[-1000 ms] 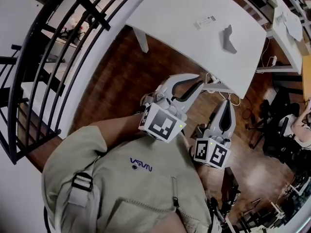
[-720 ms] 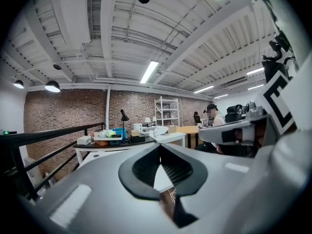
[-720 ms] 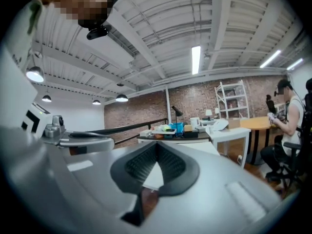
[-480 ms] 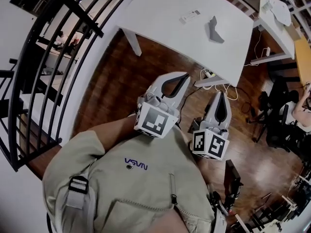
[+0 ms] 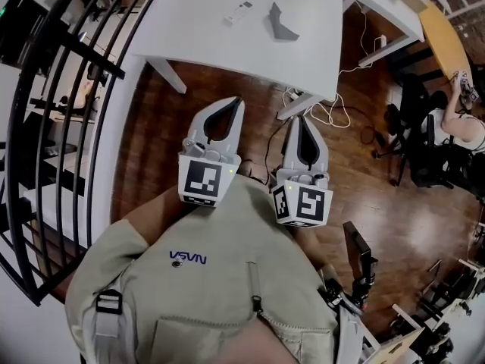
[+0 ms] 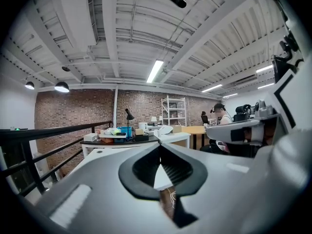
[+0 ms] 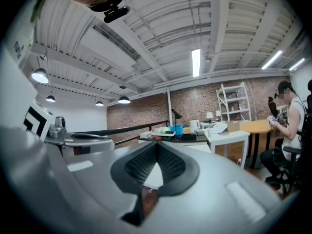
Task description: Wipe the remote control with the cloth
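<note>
Left gripper (image 5: 238,101) and right gripper (image 5: 297,118) — jaws pressed together, empty.

The person wears a beige zip-up jacket (image 5: 220,302) with dark blue chest lettering (image 5: 187,259) and a black strap buckle (image 5: 108,302), while the left gripper (image 5: 236,101) and right gripper (image 5: 297,117) are pale grey shells with black ribbed pads (image 6: 178,168), each carrying a black-and-white marker cube (image 5: 203,179).

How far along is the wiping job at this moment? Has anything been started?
Nothing looks done yet. The remote control and the grey cloth lie apart on the white table, untouched. The left gripper and right gripper are shut and empty, short of the table. Left to do: take the cloth, wipe the remote control.
</note>
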Motion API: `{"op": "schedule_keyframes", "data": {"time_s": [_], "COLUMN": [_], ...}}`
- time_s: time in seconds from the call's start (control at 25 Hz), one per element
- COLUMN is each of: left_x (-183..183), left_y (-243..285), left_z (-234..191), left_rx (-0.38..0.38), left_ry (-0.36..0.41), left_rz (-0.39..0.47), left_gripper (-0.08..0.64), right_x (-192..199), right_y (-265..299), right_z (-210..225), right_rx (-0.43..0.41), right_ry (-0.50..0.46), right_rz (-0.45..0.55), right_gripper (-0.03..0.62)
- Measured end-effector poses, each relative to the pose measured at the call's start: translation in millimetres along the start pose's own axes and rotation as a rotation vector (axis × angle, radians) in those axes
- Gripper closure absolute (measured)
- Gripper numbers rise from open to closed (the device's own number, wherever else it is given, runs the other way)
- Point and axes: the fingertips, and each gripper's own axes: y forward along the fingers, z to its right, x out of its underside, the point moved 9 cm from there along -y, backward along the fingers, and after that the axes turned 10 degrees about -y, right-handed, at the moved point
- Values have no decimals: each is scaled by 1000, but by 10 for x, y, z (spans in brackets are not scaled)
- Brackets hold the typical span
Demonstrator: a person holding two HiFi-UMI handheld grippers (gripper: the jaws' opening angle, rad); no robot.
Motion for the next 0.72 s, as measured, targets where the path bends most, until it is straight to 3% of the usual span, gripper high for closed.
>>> {"op": "schedule_keyframes", "data": {"time_s": [0.44, 0.72], "left_x": [-44, -71], "left_y": [21, 123], "left_z": [-149, -133], "left_rx": [-16, 31], "left_ry": [5, 11], "left_rz": [-2, 3], "left_gripper": [555, 555], "right_x": [-25, -62], "right_y": [135, 155], "right_z": [-59, -26], "right_rx": [-9, 16], "right_ry": [-3, -13], "right_rz": [-4, -14], "right_gripper": [591, 591]}}
